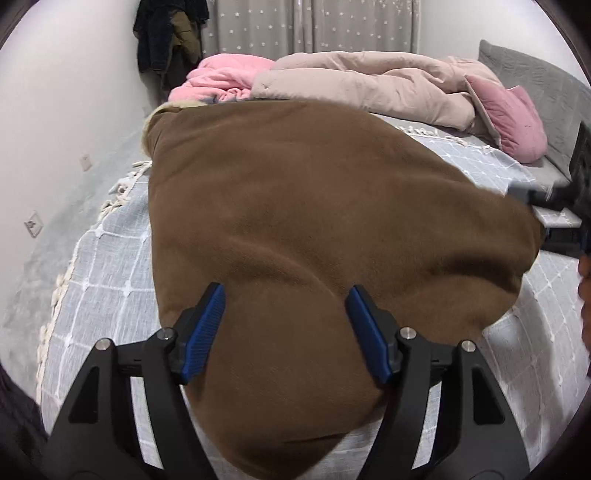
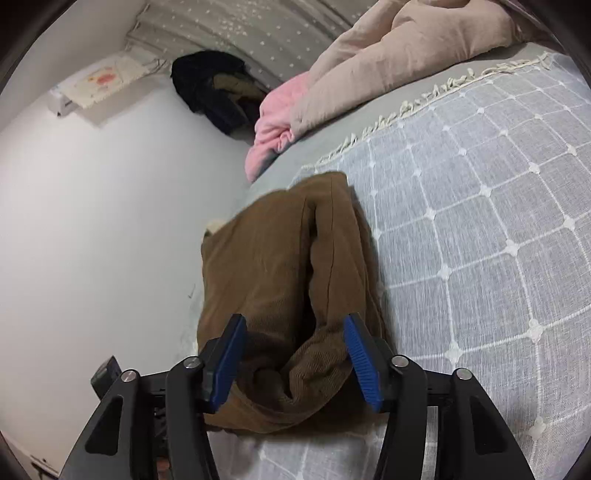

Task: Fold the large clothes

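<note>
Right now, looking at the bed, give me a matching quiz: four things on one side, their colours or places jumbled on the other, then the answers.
Things:
1. folded garment
2. crumpled blanket
3. checked bedspread
4. hanging coats

Descriptions:
A. dark, in the corner by the curtain
B. brown, lying in front of both open grippers
C. bright pink, at the far end of the bed
D. pale grey with white lines and a fringe

Pairs: 1-B, 2-C, 3-D, 4-A

Left gripper (image 1: 286, 295) fingers spread, right gripper (image 2: 293, 326) likewise — both tilted downward
</note>
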{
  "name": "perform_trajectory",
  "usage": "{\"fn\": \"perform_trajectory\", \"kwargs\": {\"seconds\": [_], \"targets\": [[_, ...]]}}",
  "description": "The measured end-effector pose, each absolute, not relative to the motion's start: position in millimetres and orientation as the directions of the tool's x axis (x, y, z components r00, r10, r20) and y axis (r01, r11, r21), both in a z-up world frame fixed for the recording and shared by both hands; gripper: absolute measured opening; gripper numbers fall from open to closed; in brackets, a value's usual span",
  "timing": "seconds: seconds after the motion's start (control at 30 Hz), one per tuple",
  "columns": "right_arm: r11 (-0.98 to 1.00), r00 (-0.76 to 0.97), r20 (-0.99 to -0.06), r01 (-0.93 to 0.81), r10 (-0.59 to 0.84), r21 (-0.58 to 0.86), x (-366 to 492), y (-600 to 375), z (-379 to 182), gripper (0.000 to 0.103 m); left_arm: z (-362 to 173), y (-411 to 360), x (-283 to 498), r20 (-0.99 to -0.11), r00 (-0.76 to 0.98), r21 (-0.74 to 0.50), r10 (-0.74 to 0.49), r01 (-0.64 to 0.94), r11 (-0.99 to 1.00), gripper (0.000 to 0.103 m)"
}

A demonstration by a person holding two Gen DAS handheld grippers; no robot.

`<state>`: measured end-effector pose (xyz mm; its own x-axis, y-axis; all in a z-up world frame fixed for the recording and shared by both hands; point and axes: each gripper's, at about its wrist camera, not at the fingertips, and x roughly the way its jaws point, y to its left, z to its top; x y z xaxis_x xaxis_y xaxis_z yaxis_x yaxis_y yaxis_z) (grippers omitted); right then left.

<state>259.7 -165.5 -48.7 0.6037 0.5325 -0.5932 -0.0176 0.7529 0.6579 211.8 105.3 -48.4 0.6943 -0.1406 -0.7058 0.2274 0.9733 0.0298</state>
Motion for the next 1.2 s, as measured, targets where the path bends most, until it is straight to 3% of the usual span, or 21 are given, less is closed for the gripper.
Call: {"fn": "perform_trajectory", "kwargs": {"seconds": [0.1, 0.23, 0.33, 0.4, 0.5, 0.57, 0.63, 0.77, 0.9, 1.2], "targets": [[0.847, 0.536, -0.742, 0.09, 0.402, 0.524, 260.6, -170.1, -77.3, 0.061, -38.5, 101.5, 203.9, -0.715, 0.685, 0.015, -0.14, 0.215, 0.976, 0.07], [0.82, 0.573, -0.717, 0.129, 0.397, 0.557, 231.4, -192.0, -68.3, 0.066, -19.7, 93.3, 169.7, -0.704, 0.694, 0.014, -0.152, 0.228, 0.974, 0.076], [0.879, 0.594, -0.736, 0.1, 0.324, 0.467, 205.1, -194.7, -49.4, 0.066, -11.4, 89.7, 141.5, -0.724, 0.664, -0.059, -0.189, 0.214, 0.975, 0.077], [0.914, 0.587, -0.763, 0.091, 0.272, 0.396, 185.5, -192.2, -38.5, 0.066, -4.4, 87.4, 122.3, -0.734, 0.662, -0.068, -0.151, 0.15, 0.986, 0.082], [0.955, 0.576, -0.797, 0.086, 0.184, 0.283, 156.9, -180.5, -27.2, 0.069, -1.8, 86.3, 100.6, -0.754, 0.651, -0.069, -0.088, 0.055, 0.996, 0.091], [0.978, 0.561, -0.822, 0.097, 0.101, 0.186, 137.3, -167.9, -20.0, 0.074, -6.1, 87.2, 86.7, -0.771, 0.636, -0.061, -0.04, -0.01, 0.998, 0.103], [0.989, 0.535, -0.844, 0.095, 0.044, 0.111, 124.7, -154.1, -16.1, 0.075, -19.4, 90.0, 71.4, -0.788, 0.615, -0.028, 0.037, -0.096, 0.995, 0.103], [0.996, 0.532, -0.846, 0.053, 0.035, 0.075, 97.2, -137.2, -12.3, 0.084, -39.4, 87.8, 58.0, -0.804, 0.586, 0.045, 0.104, -0.114, 0.992, 0.103], [0.999, 0.544, -0.838, 0.042, -0.034, -0.013, 85.1, -124.2, -19.5, 0.084, -40.5, 85.2, 50.6, -0.795, 0.599, 0.033, 0.095, -0.113, 0.993, 0.103], [0.997, 0.585, -0.809, 0.079, -0.048, -0.002, 88.5, -127.3, -21.7, 0.084, -45.4, 77.1, 49.4, -0.813, 0.579, 0.002, 0.054, -0.09, 0.996, 0.103]]}}
